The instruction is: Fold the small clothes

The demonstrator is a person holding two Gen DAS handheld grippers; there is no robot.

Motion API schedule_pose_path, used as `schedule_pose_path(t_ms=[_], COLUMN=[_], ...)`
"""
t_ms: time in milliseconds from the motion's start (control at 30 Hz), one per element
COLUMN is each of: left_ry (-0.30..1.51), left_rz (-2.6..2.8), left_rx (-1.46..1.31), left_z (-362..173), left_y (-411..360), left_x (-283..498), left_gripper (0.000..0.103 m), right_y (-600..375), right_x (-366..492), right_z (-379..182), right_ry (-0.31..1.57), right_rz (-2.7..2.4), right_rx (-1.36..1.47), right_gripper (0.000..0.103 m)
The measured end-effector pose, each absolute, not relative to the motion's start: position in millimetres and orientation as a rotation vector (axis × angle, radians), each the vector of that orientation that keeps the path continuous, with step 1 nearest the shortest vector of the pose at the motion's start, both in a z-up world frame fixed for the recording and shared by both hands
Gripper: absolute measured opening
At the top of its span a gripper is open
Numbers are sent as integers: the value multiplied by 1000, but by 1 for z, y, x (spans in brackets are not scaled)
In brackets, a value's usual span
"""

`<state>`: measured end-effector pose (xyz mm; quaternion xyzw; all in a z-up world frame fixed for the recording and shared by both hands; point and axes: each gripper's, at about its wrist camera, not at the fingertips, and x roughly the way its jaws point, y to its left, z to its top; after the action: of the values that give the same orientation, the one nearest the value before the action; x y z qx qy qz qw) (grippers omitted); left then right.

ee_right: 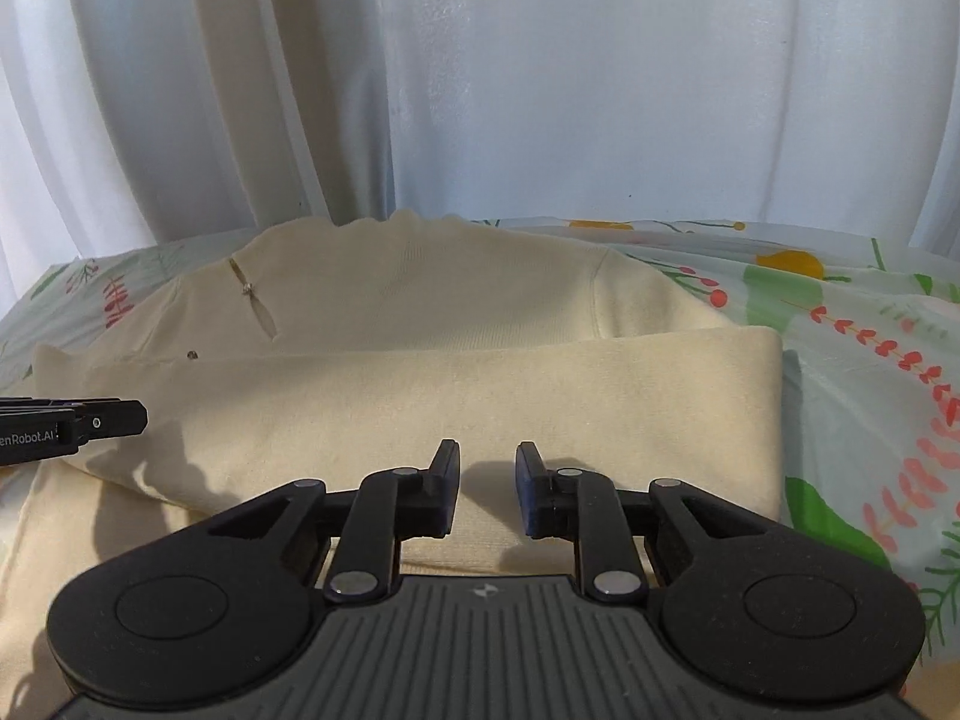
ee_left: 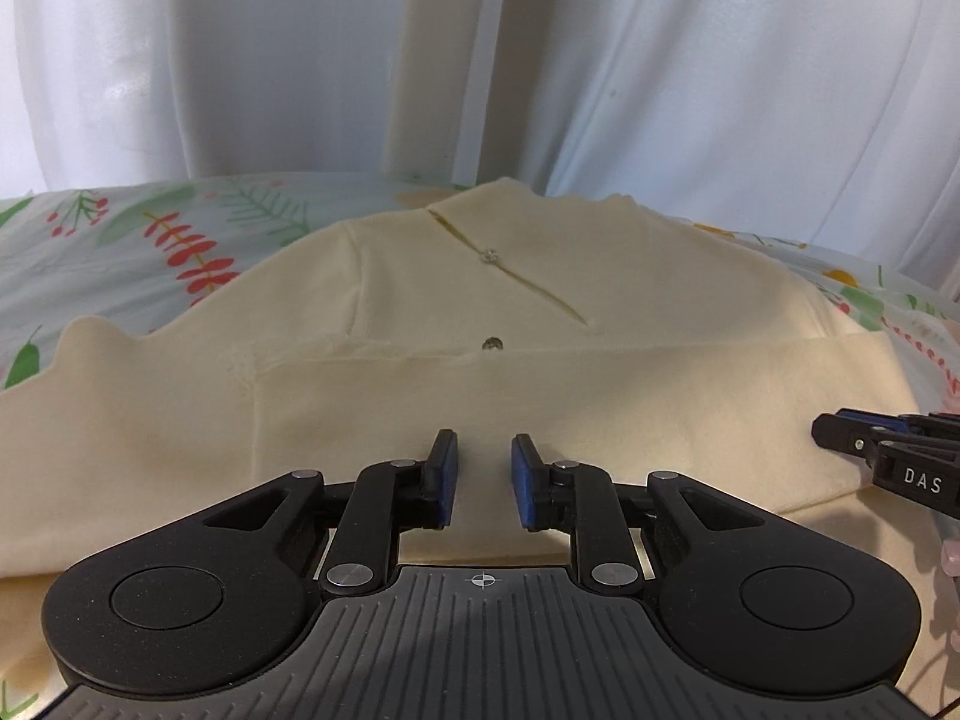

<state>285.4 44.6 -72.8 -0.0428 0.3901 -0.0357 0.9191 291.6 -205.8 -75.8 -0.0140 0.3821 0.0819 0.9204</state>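
Both the left gripper (ee_left: 483,468) and right gripper (ee_right: 487,477) hover spread and empty over the half-folded cream cardigan (ee_right: 420,396); recommend pinching matching near-edge corners, lifting evenly.

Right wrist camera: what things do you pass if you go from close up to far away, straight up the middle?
right gripper → folded-over part of the cream cardigan → flat top part of the cardigan → flowery sheet → white curtain.

Open right tool (ee_right: 487,489) above folded cream garment (ee_right: 420,396) on floral sheet (ee_right: 852,360).
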Motion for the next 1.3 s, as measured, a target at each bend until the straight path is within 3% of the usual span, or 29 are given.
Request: schedule_pose_path(t_ms=[367,600,967,1033,1100,1167,1300], left_ry=[808,833,822,822,792,764,734], left_rz=[3,-82,42,68,76,119,313], left_rx=[-109,-174,-220,-284,-358,-422,-549], left_z=[-71,-57,-70,-67,-62,-57,-57], left_y=[51,63,74,82,97,117,184], left_x=[301,269,278,267,246,222,172], left_gripper=[23,37,38,52,78,86,86], right_y=[-205,-218,-219,-222,-226,-232,-240], right_x=[311,267,256,254,245,226,186], right_z=[-80,-74,-85,-84,-78,-70,-66], right_ry=[746,761,713,710,713,706,704], right_rz=[127,114,77,80,74,94,94], right_rx=[-95,-65,-115,-103,-63,-21,37], right_gripper=[17,17,21,23,32,56,59])
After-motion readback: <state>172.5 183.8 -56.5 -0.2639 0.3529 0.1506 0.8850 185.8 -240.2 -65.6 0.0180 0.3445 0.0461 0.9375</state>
